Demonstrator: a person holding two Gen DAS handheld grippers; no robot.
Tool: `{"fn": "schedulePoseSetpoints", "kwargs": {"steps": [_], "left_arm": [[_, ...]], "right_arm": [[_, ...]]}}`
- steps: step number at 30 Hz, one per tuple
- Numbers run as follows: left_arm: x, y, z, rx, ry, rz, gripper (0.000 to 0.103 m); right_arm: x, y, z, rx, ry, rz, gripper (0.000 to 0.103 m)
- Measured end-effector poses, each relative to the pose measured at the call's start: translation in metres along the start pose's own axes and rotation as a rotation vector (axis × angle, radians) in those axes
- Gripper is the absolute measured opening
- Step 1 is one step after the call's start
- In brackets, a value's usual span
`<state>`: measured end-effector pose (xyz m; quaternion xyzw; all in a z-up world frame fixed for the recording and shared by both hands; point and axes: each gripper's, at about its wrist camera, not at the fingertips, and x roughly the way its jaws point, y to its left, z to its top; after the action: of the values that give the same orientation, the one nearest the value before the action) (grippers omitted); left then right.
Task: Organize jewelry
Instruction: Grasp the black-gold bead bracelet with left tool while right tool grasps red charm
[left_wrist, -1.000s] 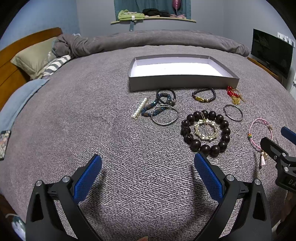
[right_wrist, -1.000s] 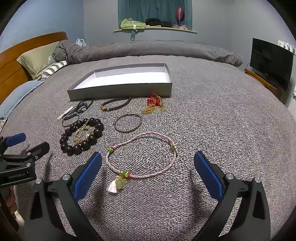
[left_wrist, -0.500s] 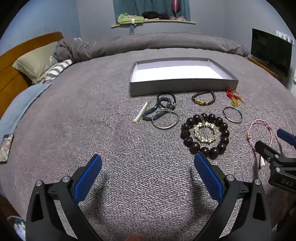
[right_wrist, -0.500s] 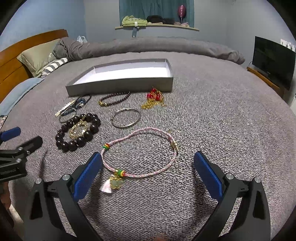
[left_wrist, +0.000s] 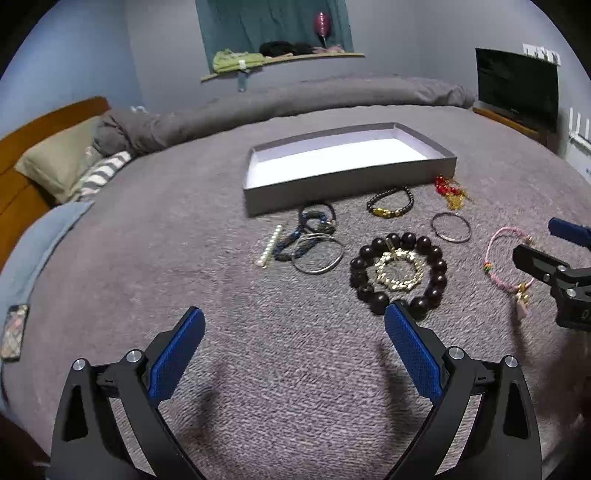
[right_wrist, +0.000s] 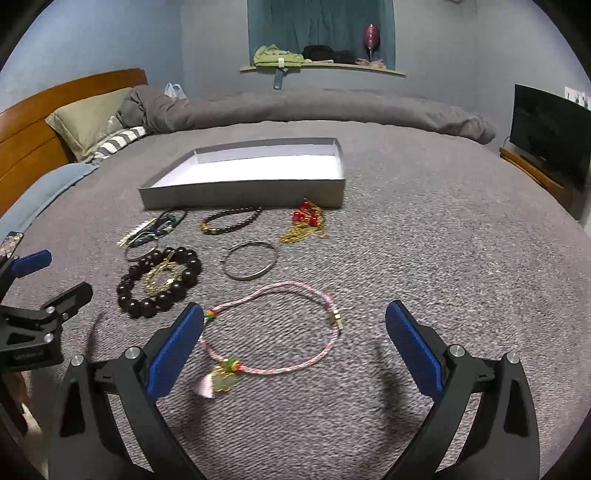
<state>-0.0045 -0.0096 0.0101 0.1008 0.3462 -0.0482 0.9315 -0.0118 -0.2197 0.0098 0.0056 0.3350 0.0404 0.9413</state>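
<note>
Several pieces of jewelry lie on the grey bed in front of an empty grey box (left_wrist: 343, 184) (right_wrist: 243, 192). A big dark bead bracelet (left_wrist: 399, 271) (right_wrist: 159, 282) rings a gold chain. A pink cord bracelet (right_wrist: 273, 328) (left_wrist: 506, 258) with a tassel lies between the fingers of my right gripper (right_wrist: 293, 350), which is open and empty. My left gripper (left_wrist: 293, 354) is open and empty, short of the bead bracelet. Also there: a silver bangle (right_wrist: 251, 260), a small dark bead bracelet (right_wrist: 231, 219), red and gold jewelry (right_wrist: 306, 223), and blue cords with a bangle and pearl clip (left_wrist: 306, 243).
Pillows (left_wrist: 62, 162) and a wooden headboard stand at the left. A rolled duvet (right_wrist: 314, 107) runs along the far side. A phone (left_wrist: 14, 330) lies at the bed's left edge. A TV (right_wrist: 546, 140) stands at the right.
Both grippers have drawn back a little and tilted up, so the jewelry sits lower and nearer in the views. Nothing was picked up; both stay open.
</note>
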Motion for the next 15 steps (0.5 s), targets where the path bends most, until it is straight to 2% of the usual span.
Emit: {"fn": "schedulePoseSetpoints", "kwargs": {"steps": [7,10,12,15], "left_arm": [[0.016,0.016,0.042,-0.006,-0.003,0.018,0.099],[0.025,0.024,0.064,-0.033,-0.038,-0.032,0.099],[0.033,0.026,0.080,-0.055,-0.054,-0.049,0.099],[0.047,0.020,0.104,-0.096,-0.068,-0.108,0.099]], "right_arm": [[0.008,-0.010,0.037,-0.015,-0.015,0.016,0.097],[0.019,-0.014,0.054,-0.018,-0.009,0.041,0.097],[0.027,-0.014,0.066,-0.029,-0.004,0.027,0.097],[0.042,-0.015,0.090,-0.048,0.005,0.036,0.089]]}}
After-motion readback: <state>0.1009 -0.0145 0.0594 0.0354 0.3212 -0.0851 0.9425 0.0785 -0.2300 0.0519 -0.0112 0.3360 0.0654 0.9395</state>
